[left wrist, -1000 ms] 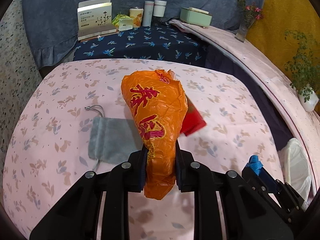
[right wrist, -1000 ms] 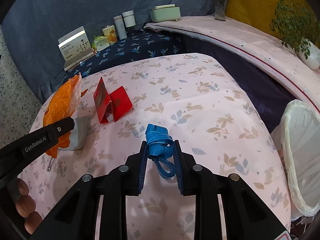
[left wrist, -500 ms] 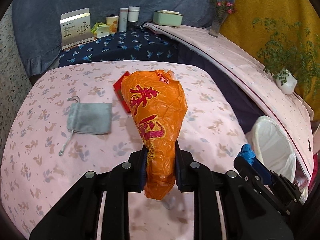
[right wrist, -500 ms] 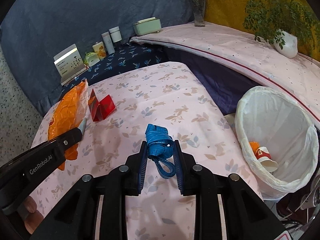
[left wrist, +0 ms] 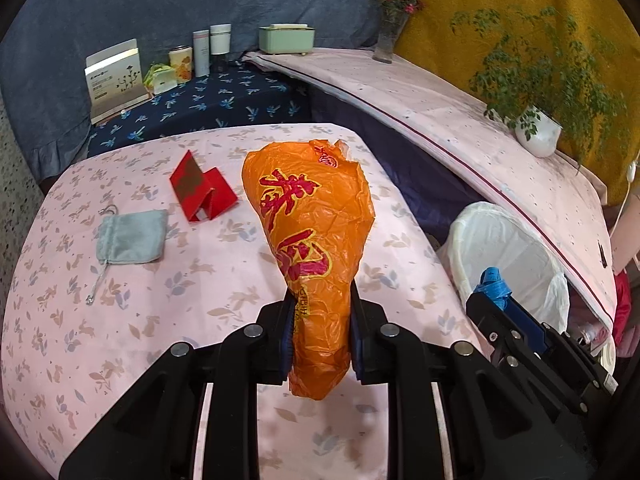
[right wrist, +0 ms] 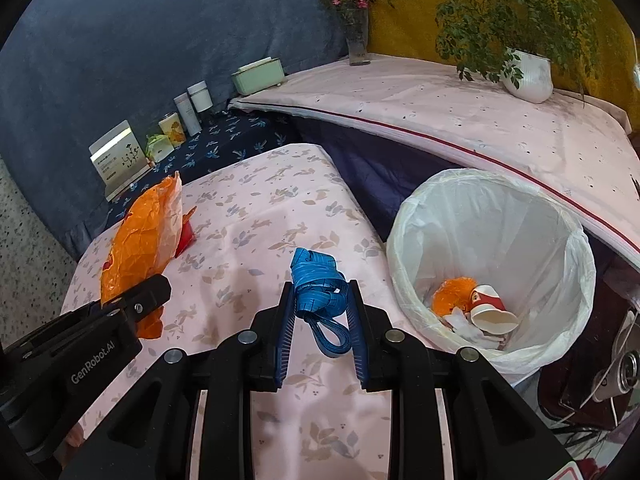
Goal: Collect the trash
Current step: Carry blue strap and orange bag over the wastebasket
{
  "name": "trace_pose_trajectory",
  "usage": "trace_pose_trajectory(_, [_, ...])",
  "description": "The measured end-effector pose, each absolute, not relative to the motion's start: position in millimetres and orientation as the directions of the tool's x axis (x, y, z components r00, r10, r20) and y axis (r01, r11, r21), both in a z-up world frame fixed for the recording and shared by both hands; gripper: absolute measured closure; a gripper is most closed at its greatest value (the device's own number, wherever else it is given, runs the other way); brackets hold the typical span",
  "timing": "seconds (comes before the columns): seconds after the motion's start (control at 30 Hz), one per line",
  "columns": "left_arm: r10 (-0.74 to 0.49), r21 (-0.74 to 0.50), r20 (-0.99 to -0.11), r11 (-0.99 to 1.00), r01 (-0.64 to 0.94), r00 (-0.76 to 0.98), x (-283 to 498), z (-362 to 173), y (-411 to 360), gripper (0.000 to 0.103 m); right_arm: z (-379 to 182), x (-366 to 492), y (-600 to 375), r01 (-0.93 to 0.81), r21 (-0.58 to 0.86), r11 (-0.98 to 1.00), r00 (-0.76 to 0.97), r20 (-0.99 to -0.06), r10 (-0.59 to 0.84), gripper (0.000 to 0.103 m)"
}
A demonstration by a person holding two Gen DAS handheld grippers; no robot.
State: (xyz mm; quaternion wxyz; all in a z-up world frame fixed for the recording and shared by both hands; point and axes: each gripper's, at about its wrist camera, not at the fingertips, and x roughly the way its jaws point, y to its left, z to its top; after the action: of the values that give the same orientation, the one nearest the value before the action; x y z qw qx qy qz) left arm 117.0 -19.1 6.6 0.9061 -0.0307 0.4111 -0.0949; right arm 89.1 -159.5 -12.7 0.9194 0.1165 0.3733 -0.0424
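Observation:
My left gripper [left wrist: 320, 304] is shut on an orange plastic bag [left wrist: 308, 216] with red print, held above the pink floral table. The bag also shows in the right wrist view [right wrist: 140, 236]. My right gripper [right wrist: 318, 300] is shut on a bundled blue strap [right wrist: 318, 284], held above the table's right edge, just left of the bin. The strap also shows in the left wrist view [left wrist: 491, 284]. A bin lined with a white bag [right wrist: 576, 248] stands right of the table; it holds an orange wrapper [right wrist: 452, 294] and a paper cup [right wrist: 490, 308].
A red folded card [left wrist: 202, 188] and a grey drawstring pouch [left wrist: 132, 236] lie on the pink table [left wrist: 160, 300]. A dark blue table behind carries a box [left wrist: 116, 76] and bottles. A pink-covered ledge [right wrist: 460, 116] with a potted plant [right wrist: 528, 76] runs behind the bin [left wrist: 504, 240].
Both grippers have moved right toward the bin with their loads still held. The bin has come further into both views. The card and pouch now lie further left.

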Motion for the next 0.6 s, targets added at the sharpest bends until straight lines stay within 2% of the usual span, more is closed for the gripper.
trace_pose_trajectory(0.6, [-0.272, -0.103, -0.753, 0.948, 0.300, 0.600, 107, 9, -110, 0.082, -11, 66, -239, 0.287, 0.200, 0.937, 0.724, -0.686, -0.075, 0.079])
